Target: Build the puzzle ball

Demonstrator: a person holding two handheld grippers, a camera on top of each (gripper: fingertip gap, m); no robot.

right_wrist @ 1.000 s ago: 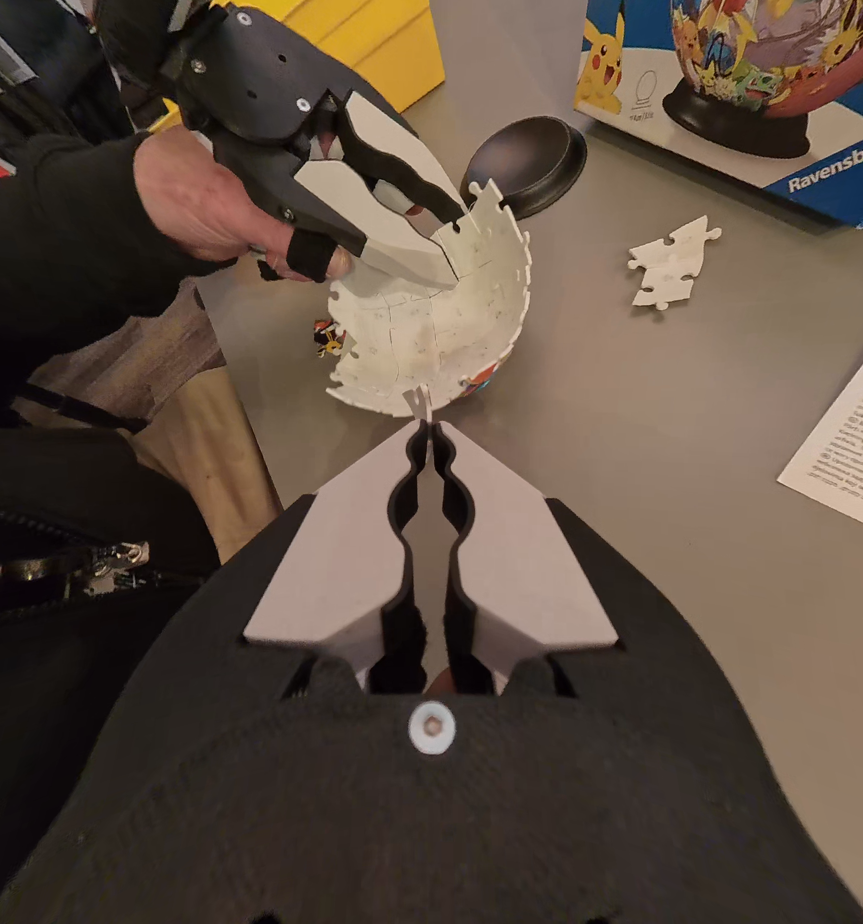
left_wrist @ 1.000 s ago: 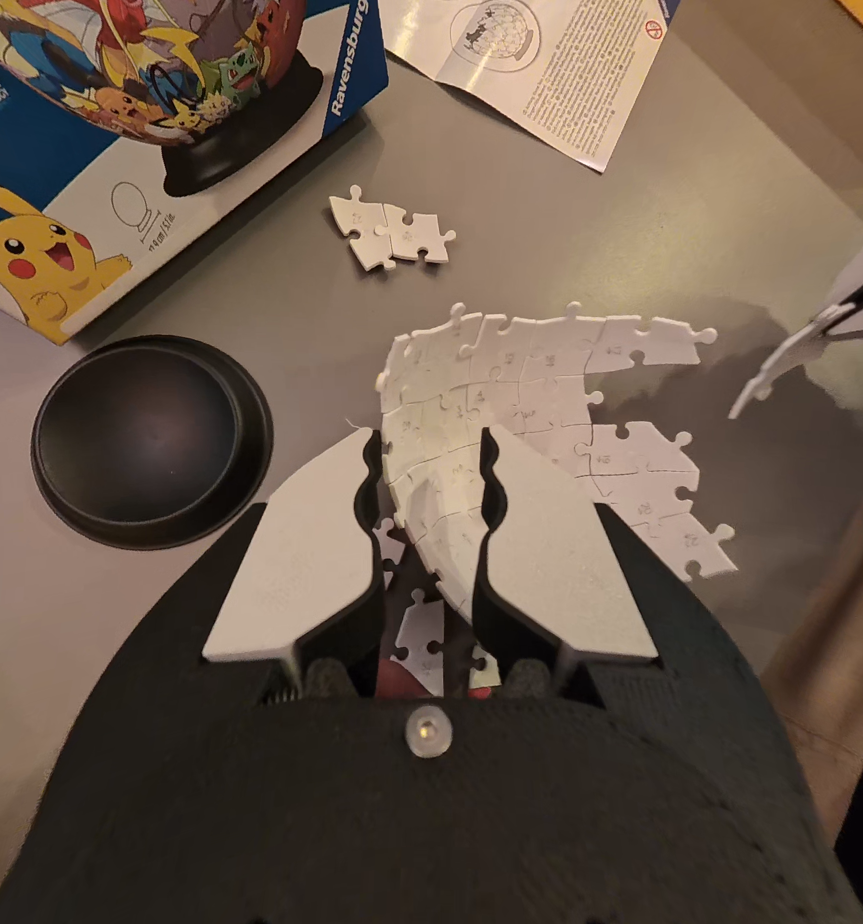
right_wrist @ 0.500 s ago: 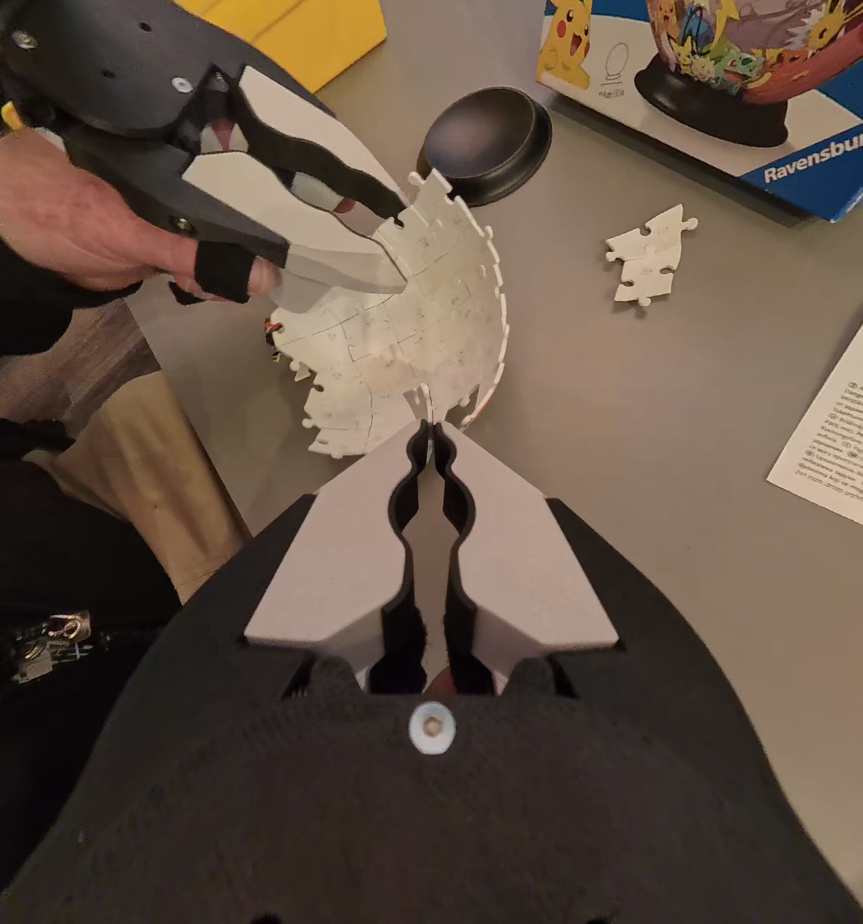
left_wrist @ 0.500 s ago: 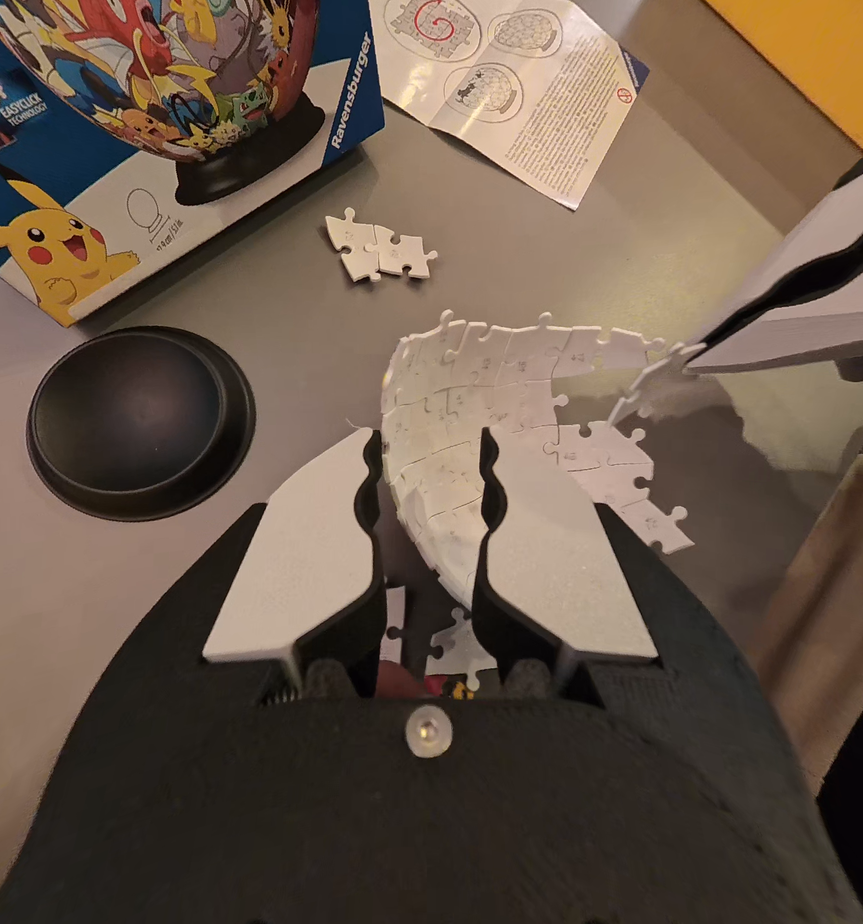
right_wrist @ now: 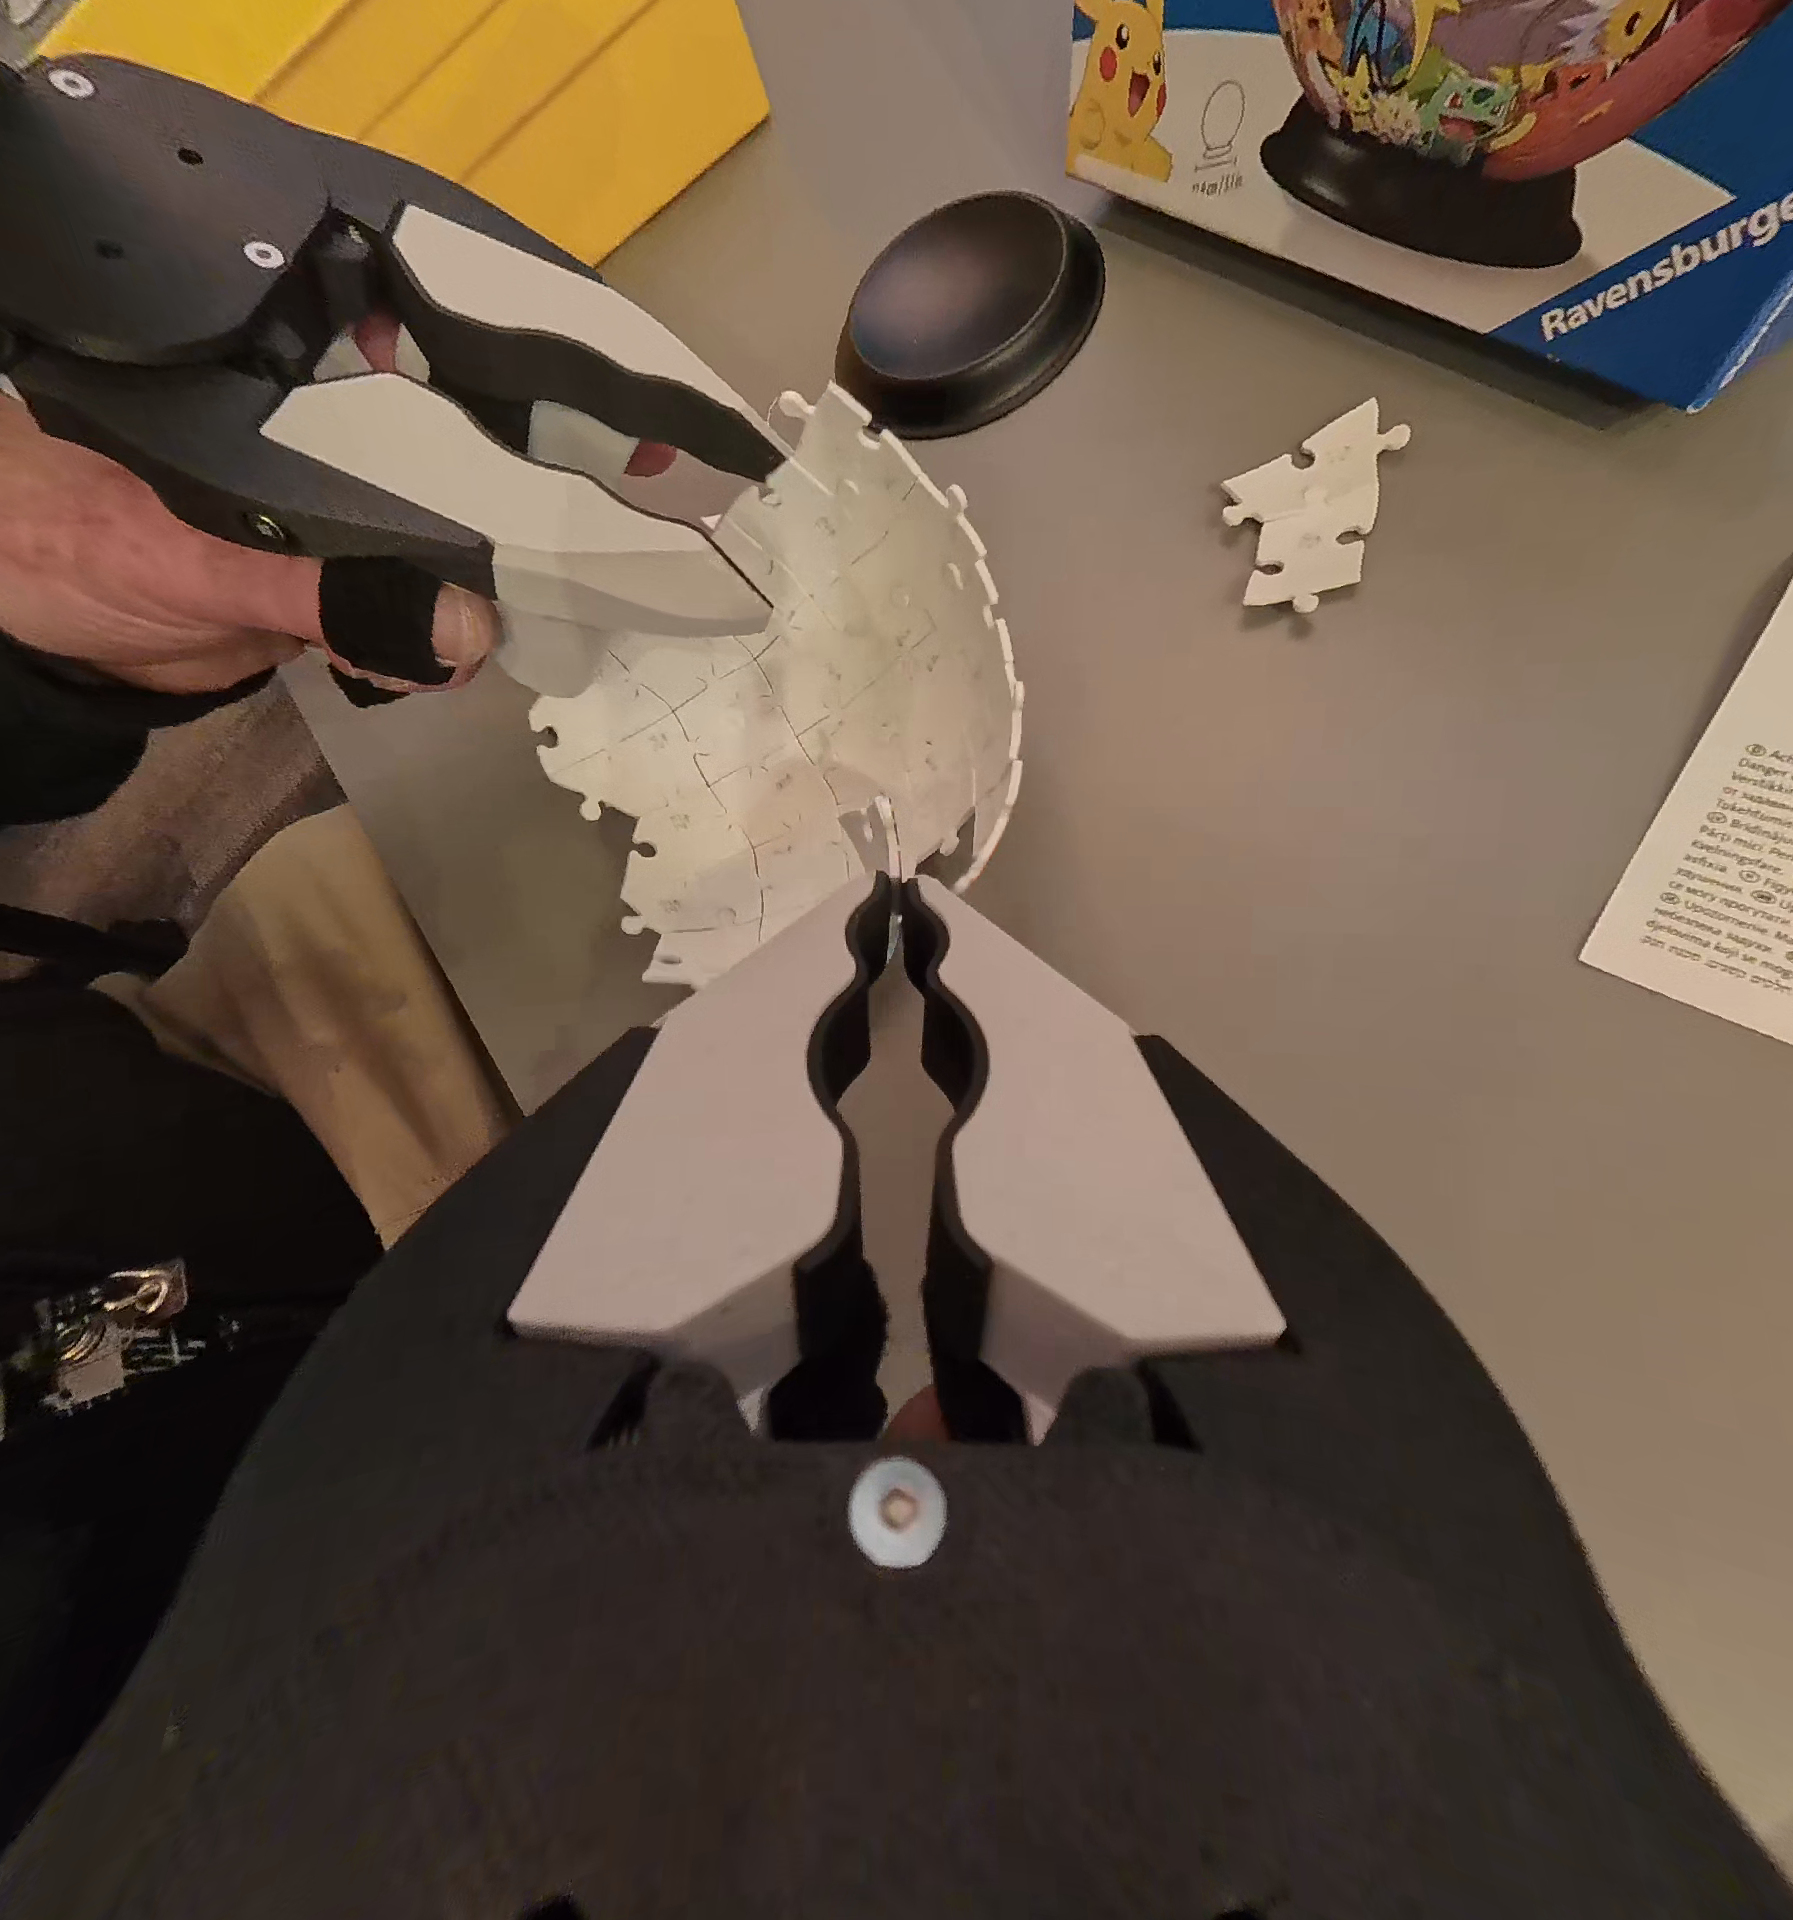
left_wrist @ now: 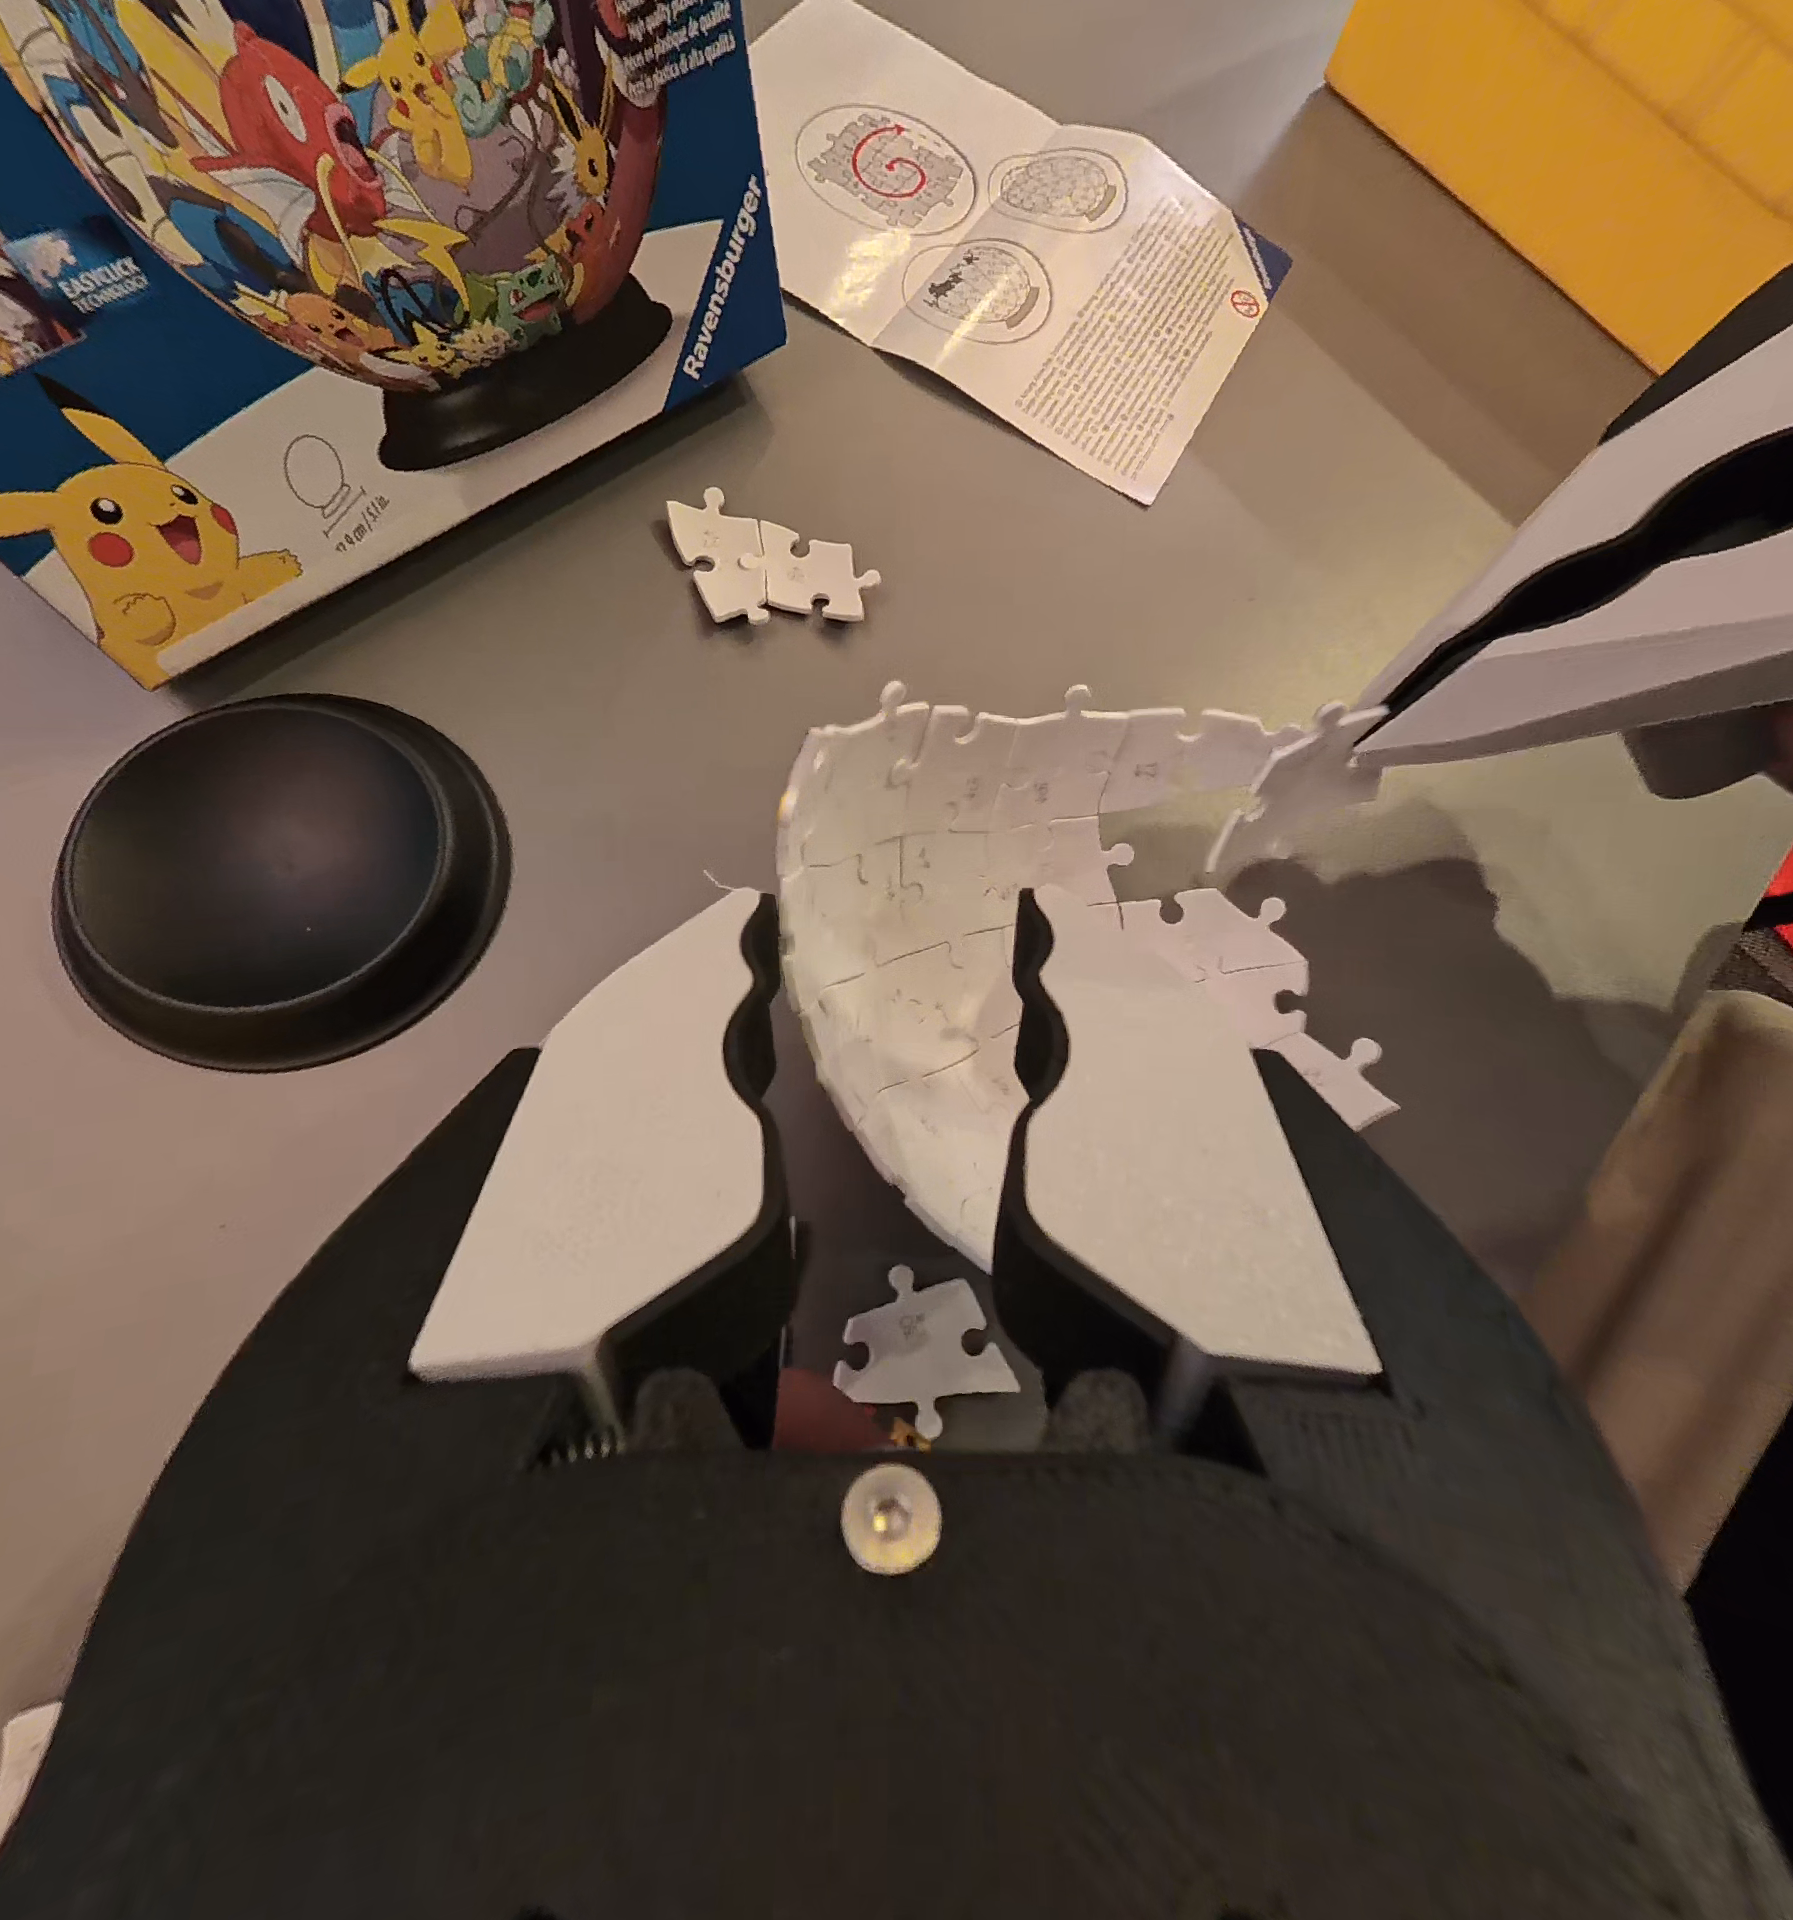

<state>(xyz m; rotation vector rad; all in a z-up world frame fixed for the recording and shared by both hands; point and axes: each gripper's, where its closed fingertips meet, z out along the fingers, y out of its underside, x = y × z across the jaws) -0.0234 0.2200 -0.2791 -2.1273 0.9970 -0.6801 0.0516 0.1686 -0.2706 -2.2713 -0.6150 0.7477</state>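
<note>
I hold the curved shell of joined white plastic puzzle pieces (left_wrist: 933, 935), the part-built ball, in my left gripper (left_wrist: 887, 914); its two pale fingers stand a little apart with the shell's rim pinched between them, so the shell hangs in the air above the grey table (left_wrist: 1079, 582), hollow side up. My right gripper (right_wrist: 894, 883) has its tips closed almost to touching on a single white puzzle piece (right_wrist: 876, 831), held edge-on, and in the left wrist view that piece (left_wrist: 1287, 790) meets the far end of the shell's top row.

The step in hand, as I judge it, is seating this piece into the open end of that row. The next move calls for me to line its tab and socket with the neighbour, tilt it to follow the curve, and press it in gently while my left grip stays firm, since a hard push could buckle the thin shell or pop other joints.

Much of the ball is yet to build. A joined pair of white pieces (left_wrist: 767, 566) lies on the table near the blue printed puzzle box (left_wrist: 352, 260), another loose white piece (left_wrist: 918, 1345) lies under my left gripper, and the round black plastic stand (left_wrist: 279, 883) waits beside the box, with the folded paper instruction sheet (left_wrist: 1027, 281) beyond
</note>
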